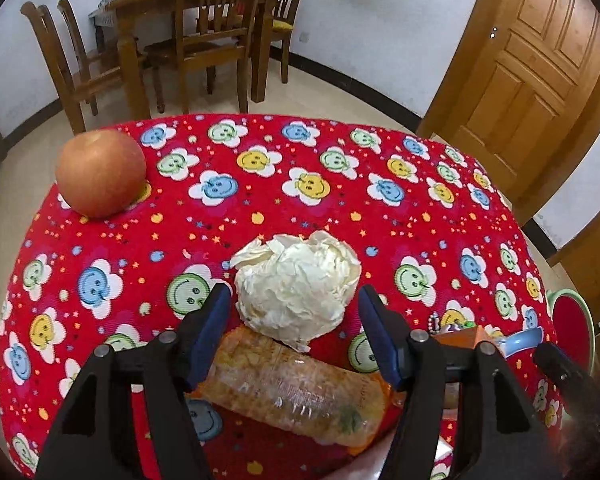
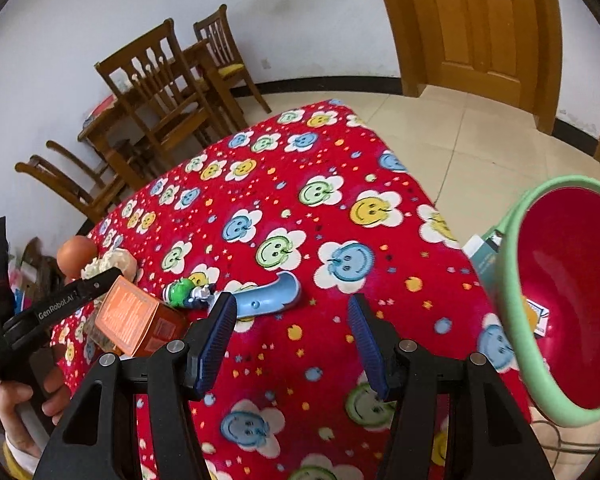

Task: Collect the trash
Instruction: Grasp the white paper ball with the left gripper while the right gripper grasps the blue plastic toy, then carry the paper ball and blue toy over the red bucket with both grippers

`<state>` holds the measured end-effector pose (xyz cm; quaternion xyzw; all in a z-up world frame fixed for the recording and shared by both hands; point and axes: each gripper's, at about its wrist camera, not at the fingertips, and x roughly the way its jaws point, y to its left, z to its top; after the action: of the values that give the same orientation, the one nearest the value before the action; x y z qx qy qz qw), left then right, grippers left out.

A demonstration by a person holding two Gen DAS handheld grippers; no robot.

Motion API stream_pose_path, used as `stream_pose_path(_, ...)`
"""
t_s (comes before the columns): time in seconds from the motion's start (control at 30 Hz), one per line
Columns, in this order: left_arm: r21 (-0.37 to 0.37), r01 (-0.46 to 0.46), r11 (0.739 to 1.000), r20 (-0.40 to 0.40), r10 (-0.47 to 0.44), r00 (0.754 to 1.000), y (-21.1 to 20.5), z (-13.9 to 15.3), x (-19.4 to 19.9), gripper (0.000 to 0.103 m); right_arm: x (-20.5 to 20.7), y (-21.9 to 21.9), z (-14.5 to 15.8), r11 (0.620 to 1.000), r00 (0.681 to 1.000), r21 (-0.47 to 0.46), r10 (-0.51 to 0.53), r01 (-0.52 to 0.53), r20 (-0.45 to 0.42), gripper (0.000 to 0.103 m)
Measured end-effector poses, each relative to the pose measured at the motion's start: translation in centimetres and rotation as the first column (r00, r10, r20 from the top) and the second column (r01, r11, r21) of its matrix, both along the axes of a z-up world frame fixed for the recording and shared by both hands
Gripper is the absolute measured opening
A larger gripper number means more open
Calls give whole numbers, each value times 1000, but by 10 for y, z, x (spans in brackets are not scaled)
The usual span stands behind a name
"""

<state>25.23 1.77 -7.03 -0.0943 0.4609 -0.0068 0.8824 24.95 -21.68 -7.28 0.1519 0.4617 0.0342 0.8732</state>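
Observation:
A crumpled white paper ball (image 1: 298, 284) lies on the red smiley tablecloth (image 1: 260, 208), just ahead of my open left gripper (image 1: 296, 334). A crushed clear plastic bottle with an orange label (image 1: 296, 396) lies under and between its fingers. The ball also shows far left in the right wrist view (image 2: 108, 260). An orange carton (image 2: 140, 322) lies left of my open, empty right gripper (image 2: 292, 344), which hovers over the cloth (image 2: 300, 360). A green-rimmed red bin (image 2: 568, 300) is at the right, off the table edge.
An apple (image 1: 100, 172) sits at the far left of the table. A blue plastic piece (image 2: 268, 294) and a small green toy (image 2: 182, 292) lie ahead of the right gripper. Wooden chairs (image 1: 204, 40) and a door (image 1: 532, 80) stand beyond the table.

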Motion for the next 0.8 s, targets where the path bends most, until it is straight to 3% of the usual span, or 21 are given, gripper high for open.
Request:
stream_pose_path(0.03, -1, 3, 1000, -2, -3, 1000, -1, -2, 1, 65, 2, 1, -2, 1000, 1000, -1, 5, -5, -2, 44)
stream_pose_path(0.23, -17, 18, 1000, 8, -18, 1000, 0, -8, 2, 53, 8, 4, -11, 1000, 1000, 17, 25, -25, -18, 13)
stream_pose_path(0.43, -19, 16, 1000, 29, -16, 999, 6, -2, -2, 51, 2, 0, -6, 999, 1000, 33, 7, -8, 13, 8)
stream_pose_path(0.8, -36, 35, 999, 126, -30, 992, 4, 41, -34, 51, -24, -12, 21, 998, 996, 47, -35, 31, 84, 5)
